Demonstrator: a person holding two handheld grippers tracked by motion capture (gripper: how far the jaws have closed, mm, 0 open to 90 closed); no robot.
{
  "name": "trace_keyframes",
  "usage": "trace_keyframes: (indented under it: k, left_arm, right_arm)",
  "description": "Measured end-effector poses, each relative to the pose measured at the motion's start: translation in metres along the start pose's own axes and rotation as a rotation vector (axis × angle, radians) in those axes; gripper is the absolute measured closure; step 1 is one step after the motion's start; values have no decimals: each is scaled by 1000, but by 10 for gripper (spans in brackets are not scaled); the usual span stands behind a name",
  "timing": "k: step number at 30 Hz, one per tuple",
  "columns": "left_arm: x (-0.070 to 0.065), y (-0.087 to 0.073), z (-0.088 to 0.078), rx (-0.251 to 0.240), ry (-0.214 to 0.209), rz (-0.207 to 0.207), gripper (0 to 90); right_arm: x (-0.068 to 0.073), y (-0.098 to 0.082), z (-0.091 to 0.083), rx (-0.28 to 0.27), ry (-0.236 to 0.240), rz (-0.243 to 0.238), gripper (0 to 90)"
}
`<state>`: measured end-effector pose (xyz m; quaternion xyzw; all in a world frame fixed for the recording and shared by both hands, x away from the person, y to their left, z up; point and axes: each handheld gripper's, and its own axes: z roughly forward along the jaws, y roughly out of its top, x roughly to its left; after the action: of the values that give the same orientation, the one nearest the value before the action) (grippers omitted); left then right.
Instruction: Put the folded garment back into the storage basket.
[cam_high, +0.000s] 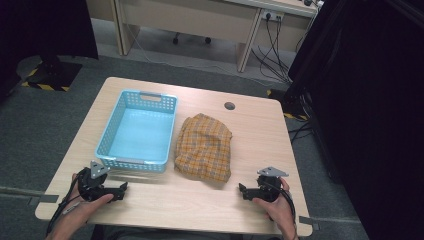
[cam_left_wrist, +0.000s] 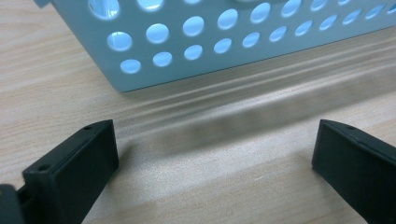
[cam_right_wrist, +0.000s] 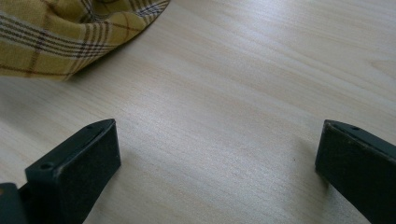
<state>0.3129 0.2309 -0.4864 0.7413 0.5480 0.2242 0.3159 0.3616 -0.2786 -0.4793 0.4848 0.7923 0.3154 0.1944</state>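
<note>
Nothing done yet, by the look of it: cloth (cam_high: 203, 147) lying crumpled on the tabletop (cam_high: 240, 200), just right of the basket (cam_high: 137, 162) and about mid-width, nearer the front edge than the back, touched by neither gripper. Basket standing left of centre, no cloth inside. Left gripper (cam_high: 121, 190) resting near the front left corner, just before the basket's near wall (cam_left_wrist: 196, 46), jaws wide with bare wood between them. Right gripper (cam_high: 243, 191) resting near the front right corner, just off the cloth's near right corner (cam_right_wrist: 60, 42), jaws likewise wide, nothing between. Judged as the very start: still to come, a reach to the cloth, a grip on it, perhaps some folding, then a lift over the basket's rim and a release inside. Whether folding belongs to the work, impossible to tell from this.
</note>
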Motion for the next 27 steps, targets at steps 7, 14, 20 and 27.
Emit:
trace_keyframes:
  k: [7,14,20,27]
  left_arm:
    - [0,0,0,0,0,0,0]
    - [0,0,0,0,1,0,0]
    - [0,0,0,0,1,0,0]
    - [0,0,0,1,1,-1,0]
  right_arm:
    - [0,0,0,0,3,0,5]
    - [-1,0,0,-1,9,4,6]
    - [-6,0,-1,-18,40,33,6]
    - [-11,0,-2,-44,71,80,23]
